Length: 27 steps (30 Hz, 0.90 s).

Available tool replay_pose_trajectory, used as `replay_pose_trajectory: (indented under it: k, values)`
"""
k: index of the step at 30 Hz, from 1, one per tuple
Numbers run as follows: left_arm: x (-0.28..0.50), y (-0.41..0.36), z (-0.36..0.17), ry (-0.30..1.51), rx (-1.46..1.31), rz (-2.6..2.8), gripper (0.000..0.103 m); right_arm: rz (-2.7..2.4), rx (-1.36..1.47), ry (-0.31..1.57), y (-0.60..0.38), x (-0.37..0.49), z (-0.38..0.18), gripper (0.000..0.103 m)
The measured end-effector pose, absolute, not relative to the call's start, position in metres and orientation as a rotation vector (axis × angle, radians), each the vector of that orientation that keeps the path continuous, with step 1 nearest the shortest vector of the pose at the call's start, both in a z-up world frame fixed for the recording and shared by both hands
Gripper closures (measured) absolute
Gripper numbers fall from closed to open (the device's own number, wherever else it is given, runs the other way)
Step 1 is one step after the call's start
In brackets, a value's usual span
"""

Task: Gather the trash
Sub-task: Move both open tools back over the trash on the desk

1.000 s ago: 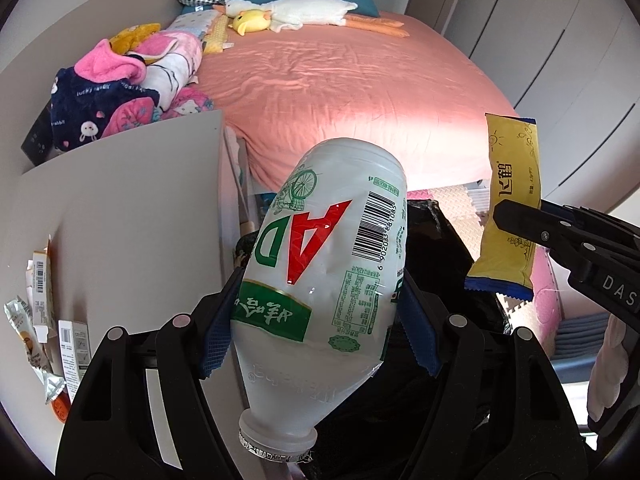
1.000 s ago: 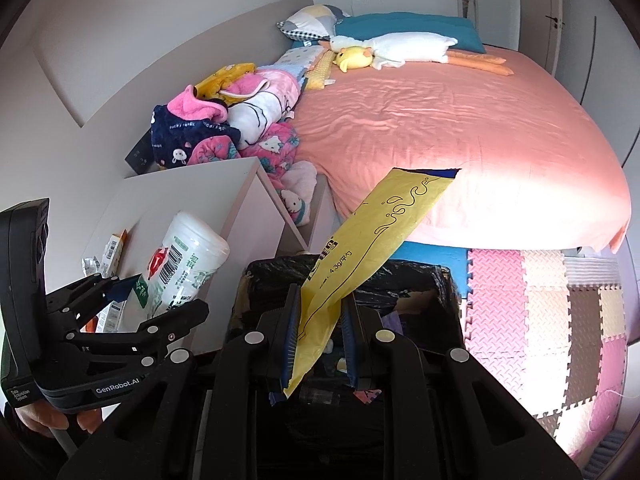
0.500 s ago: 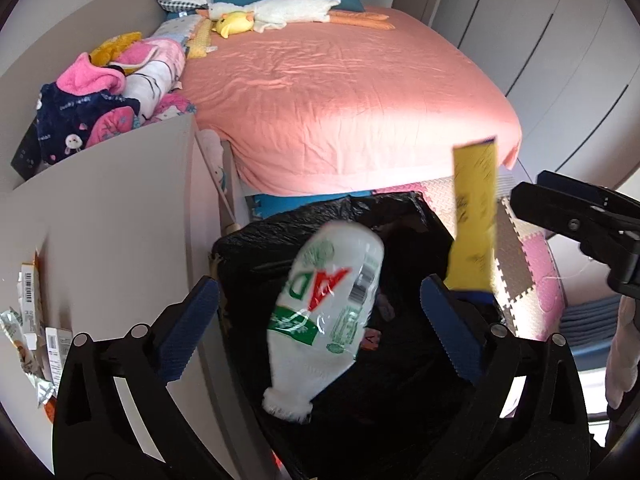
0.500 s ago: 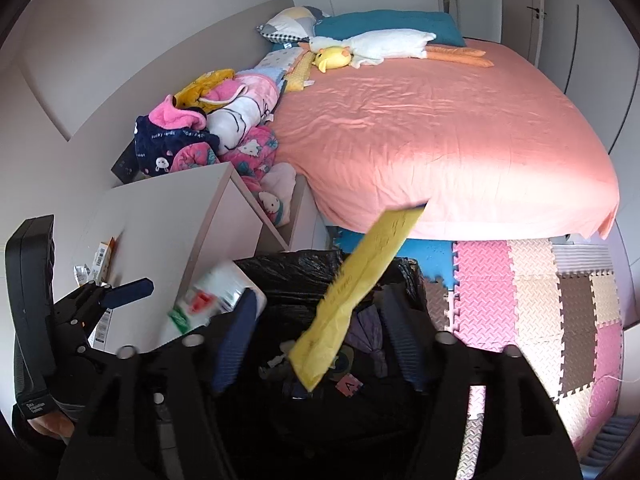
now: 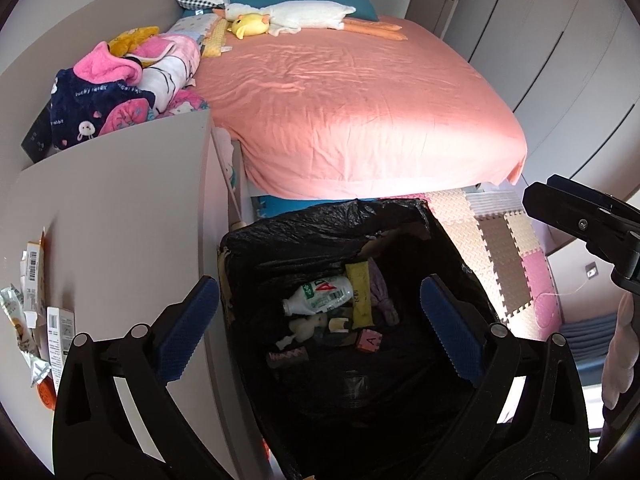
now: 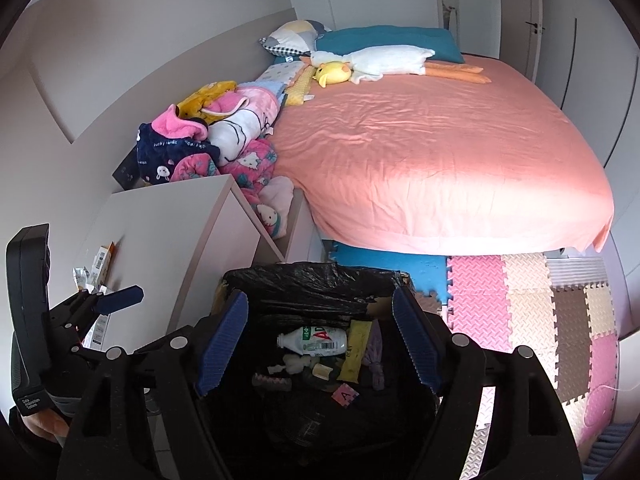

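Note:
A bin lined with a black bag (image 5: 320,220) stands below both grippers; it also shows in the right wrist view (image 6: 304,276). Inside lie a white plastic bottle (image 5: 320,294) (image 6: 316,340), a yellow wrapper (image 5: 360,296) (image 6: 354,350) and several other scraps. My left gripper (image 5: 316,328) is open and empty above the bin. My right gripper (image 6: 320,344) is open and empty above the bin too. More wrappers and small cartons (image 5: 36,320) lie on the white desk (image 5: 120,216) at the left.
A bed with a pink sheet (image 5: 352,104) stands behind the bin. Piled clothes (image 5: 112,92) and soft toys lie along its left side. Foam floor mats (image 6: 540,312) lie to the right. Wardrobe doors (image 5: 560,60) line the right wall.
Both grippers opened. The bottle fell from my left gripper and the yellow wrapper from my right gripper; both now lie in the bin.

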<state>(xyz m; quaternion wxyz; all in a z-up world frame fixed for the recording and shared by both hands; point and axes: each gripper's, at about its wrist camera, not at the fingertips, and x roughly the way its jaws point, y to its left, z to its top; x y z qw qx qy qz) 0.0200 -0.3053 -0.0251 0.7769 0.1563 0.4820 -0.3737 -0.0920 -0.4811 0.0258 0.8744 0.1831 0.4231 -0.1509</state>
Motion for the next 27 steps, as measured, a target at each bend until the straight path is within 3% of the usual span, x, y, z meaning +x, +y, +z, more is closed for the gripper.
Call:
replay_pose_trajectory:
  k: [27]
  values:
    - [0.040,-0.227,-0.033,1.071,0.252,-0.619,0.006,-0.132,0.306,0.945,-0.413,-0.046,0.015,0.027]
